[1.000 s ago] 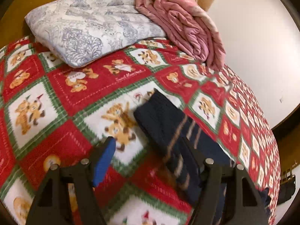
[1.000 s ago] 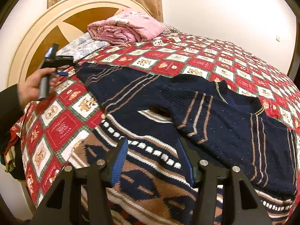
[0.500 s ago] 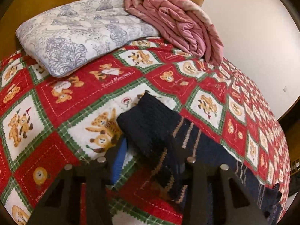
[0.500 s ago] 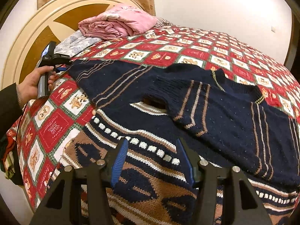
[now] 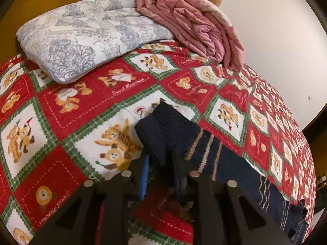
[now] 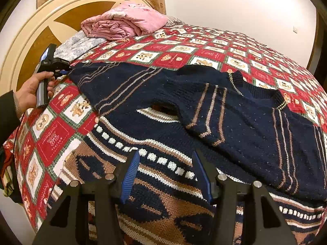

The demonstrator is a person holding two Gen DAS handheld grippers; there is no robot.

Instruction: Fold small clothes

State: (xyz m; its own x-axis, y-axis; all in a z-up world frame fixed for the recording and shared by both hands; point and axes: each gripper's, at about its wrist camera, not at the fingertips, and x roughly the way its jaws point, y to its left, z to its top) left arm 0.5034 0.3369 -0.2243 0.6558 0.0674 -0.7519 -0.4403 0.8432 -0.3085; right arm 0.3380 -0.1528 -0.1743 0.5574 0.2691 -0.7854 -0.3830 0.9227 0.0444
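A navy sweater with tan stripes lies spread across the bed. Its sleeve stretches out to the left. In the left wrist view my left gripper is shut on the ribbed cuff of that sleeve. The right wrist view shows the same gripper at the sleeve's end, held by a hand. My right gripper is open and empty, just above a patterned navy, brown and white sweater that lies under the navy one.
The bed has a red, white and green teddy-bear quilt. A blue-patterned pillow and a folded pink blanket lie at the head by the round headboard. A white wall is behind.
My left gripper has closed from open onto the sleeve cuff and moved in toward it. My right gripper stays open, with the view shifted slightly.
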